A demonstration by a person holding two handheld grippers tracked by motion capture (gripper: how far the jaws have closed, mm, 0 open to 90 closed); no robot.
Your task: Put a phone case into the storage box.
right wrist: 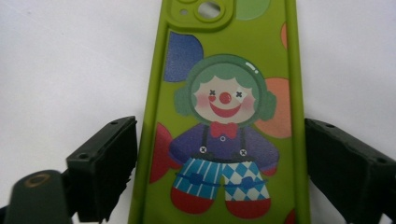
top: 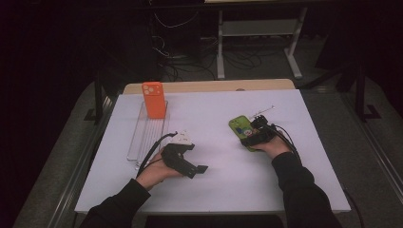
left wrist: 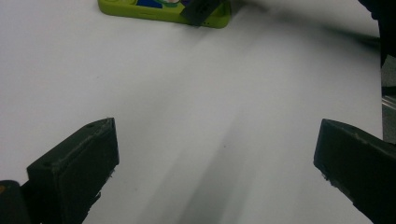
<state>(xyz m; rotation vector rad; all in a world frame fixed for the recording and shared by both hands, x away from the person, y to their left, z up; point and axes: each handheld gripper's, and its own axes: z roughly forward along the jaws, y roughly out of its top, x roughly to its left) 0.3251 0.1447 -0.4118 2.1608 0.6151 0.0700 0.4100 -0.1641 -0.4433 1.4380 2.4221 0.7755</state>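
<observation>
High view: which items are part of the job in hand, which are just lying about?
In the job:
- green phone case, flat on the table, between the right gripper jaws, not yet clamped
- right gripper, jaws either side of the case

Lying about:
- orange phone case, upright in the clear rack
- left gripper, open over bare table

Between the right gripper's jaws, the green clown phone case [right wrist: 224, 116] runs off the top and bottom edges, both ends unseen.
</observation>
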